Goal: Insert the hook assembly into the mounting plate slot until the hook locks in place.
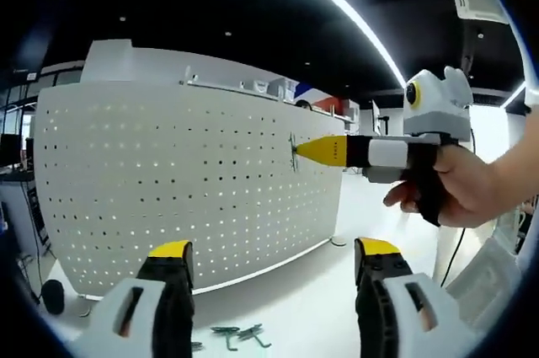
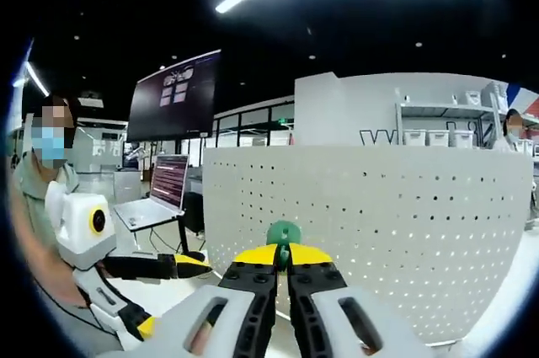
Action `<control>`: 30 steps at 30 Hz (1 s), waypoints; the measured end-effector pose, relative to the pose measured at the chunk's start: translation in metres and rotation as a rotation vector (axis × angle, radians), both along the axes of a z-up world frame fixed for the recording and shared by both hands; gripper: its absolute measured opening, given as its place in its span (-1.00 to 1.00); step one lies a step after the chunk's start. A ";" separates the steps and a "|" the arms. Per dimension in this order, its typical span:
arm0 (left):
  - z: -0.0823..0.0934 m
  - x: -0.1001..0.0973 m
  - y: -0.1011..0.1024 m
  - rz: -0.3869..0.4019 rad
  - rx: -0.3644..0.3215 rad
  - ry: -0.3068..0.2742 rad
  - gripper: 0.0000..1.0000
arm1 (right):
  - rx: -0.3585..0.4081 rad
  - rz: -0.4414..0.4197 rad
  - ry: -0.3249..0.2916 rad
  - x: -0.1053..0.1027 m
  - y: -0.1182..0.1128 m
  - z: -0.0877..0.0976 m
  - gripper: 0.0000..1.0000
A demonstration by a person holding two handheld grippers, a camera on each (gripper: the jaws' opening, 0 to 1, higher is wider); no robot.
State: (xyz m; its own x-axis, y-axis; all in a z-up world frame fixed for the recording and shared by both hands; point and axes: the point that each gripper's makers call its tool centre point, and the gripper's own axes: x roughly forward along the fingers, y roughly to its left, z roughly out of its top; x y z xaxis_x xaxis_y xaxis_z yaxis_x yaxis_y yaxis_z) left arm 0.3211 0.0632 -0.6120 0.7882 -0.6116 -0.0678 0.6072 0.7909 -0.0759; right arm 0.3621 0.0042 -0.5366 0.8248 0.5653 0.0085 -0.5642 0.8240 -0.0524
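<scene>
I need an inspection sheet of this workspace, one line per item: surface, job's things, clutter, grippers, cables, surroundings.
Surface: white table, pale and bare in front of the board.
Job's things: white pegboard stands upright on the table; a hook is at the board's face, held at the right gripper's tip; whether it has locked cannot be told.
Clutter: spare hooks lie loose on the table near the left gripper.
Grippers: left gripper open, holding nothing; right gripper shut on the hook, in a person's hand.
Cables: a dark cable hangs below the hand.
Surroundings: laptop, dark wall screen, shelves with bins, ceiling light strips.
</scene>
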 end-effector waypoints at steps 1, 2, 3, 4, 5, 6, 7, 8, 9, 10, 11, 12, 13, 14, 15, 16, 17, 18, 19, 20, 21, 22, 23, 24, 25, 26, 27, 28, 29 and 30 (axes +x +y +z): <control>0.002 0.000 0.003 0.002 -0.018 -0.003 0.63 | 0.011 -0.006 0.001 0.003 0.000 0.002 -0.98; 0.002 -0.001 0.006 0.006 -0.016 -0.006 0.63 | 0.019 -0.012 0.002 0.006 0.000 0.004 -0.98; 0.001 -0.001 0.010 0.015 -0.001 -0.009 0.62 | 0.016 -0.025 -0.004 0.009 0.000 0.006 -0.98; 0.000 -0.001 0.013 0.018 0.000 -0.010 0.62 | 0.019 -0.024 -0.005 0.010 0.001 0.007 -0.98; 0.001 -0.001 0.019 0.030 -0.004 -0.012 0.62 | 0.021 -0.029 -0.007 0.013 0.003 0.009 -0.98; 0.001 -0.001 0.023 0.037 -0.010 -0.012 0.62 | 0.016 -0.035 -0.014 0.015 0.003 0.011 -0.98; 0.000 -0.001 0.026 0.041 -0.011 -0.011 0.62 | 0.018 -0.040 -0.017 0.017 0.004 0.013 -0.98; -0.002 -0.001 0.030 0.046 -0.005 -0.013 0.62 | 0.022 -0.049 -0.017 0.020 0.005 0.015 -0.98; -0.002 -0.002 0.033 0.051 0.001 -0.016 0.62 | 0.022 -0.058 -0.018 0.022 0.005 0.016 -0.98; -0.003 -0.003 0.036 0.052 0.004 -0.015 0.62 | 0.023 -0.065 -0.024 0.026 0.006 0.019 -0.98; -0.004 -0.003 0.038 0.054 0.006 -0.017 0.61 | 0.022 -0.073 -0.026 0.028 0.006 0.020 -0.98; -0.004 -0.004 0.042 0.063 0.010 -0.019 0.61 | 0.021 -0.090 -0.032 0.032 0.004 0.023 -0.98; -0.004 -0.004 0.043 0.064 0.009 -0.018 0.61 | 0.029 -0.095 -0.032 0.035 0.004 0.025 -0.98; -0.005 -0.005 0.046 0.068 0.004 -0.018 0.61 | 0.035 -0.100 -0.031 0.038 0.004 0.027 -0.98; -0.005 -0.005 0.047 0.069 0.004 -0.020 0.61 | 0.036 -0.106 -0.035 0.040 0.004 0.028 -0.98; -0.006 -0.006 0.049 0.071 0.012 -0.025 0.61 | 0.035 -0.110 -0.038 0.042 0.005 0.030 -0.98; -0.007 -0.007 0.049 0.071 0.019 -0.025 0.61 | 0.035 -0.114 -0.039 0.044 0.005 0.031 -0.98; -0.008 -0.007 0.049 0.069 0.023 -0.026 0.61 | 0.036 -0.122 -0.045 0.047 0.005 0.033 -0.98; -0.008 -0.009 0.050 0.067 0.026 -0.031 0.61 | 0.032 -0.125 -0.051 0.049 0.005 0.034 -0.98; -0.008 -0.009 0.050 0.067 0.027 -0.033 0.61 | 0.030 -0.134 -0.056 0.051 0.005 0.035 -0.98; -0.009 -0.009 0.051 0.069 0.029 -0.035 0.61 | 0.032 -0.139 -0.055 0.054 0.004 0.036 -0.98; -0.009 -0.009 0.051 0.069 0.028 -0.035 0.61 | 0.027 -0.142 -0.059 0.055 0.005 0.036 -0.98; -0.009 -0.009 0.052 0.072 0.031 -0.038 0.61 | 0.019 -0.152 -0.071 0.059 0.004 0.038 -0.98; -0.009 -0.010 0.052 0.073 0.032 -0.039 0.61 | 0.021 -0.159 -0.073 0.061 0.003 0.039 -0.98; -0.009 -0.010 0.052 0.070 0.031 -0.040 0.61 | 0.029 -0.170 -0.075 0.064 0.002 0.041 -0.98; -0.009 -0.010 0.052 0.070 0.033 -0.044 0.60 | 0.042 -0.177 -0.084 0.066 0.001 0.044 -0.98; -0.009 -0.011 0.052 0.069 0.033 -0.046 0.60 | 0.039 -0.182 -0.091 0.068 0.002 0.046 -0.98; -0.009 -0.011 0.053 0.069 0.027 -0.047 0.61 | 0.034 -0.186 -0.094 0.070 0.003 0.047 -0.98; -0.009 -0.011 0.053 0.070 0.026 -0.049 0.61 | 0.039 -0.189 -0.095 0.072 0.004 0.048 -0.98; -0.009 -0.011 0.054 0.070 0.028 -0.051 0.60 | 0.040 -0.191 -0.096 0.074 0.005 0.048 -0.98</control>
State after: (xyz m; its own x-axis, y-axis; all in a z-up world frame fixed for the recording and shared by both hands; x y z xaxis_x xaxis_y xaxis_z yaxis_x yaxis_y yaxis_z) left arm 0.3100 0.1174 -0.6208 0.8320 -0.5532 -0.0422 0.5527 0.8330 -0.0235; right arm 0.4361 0.0092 -0.4883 0.9113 0.3964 0.1111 -0.3916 0.9180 -0.0632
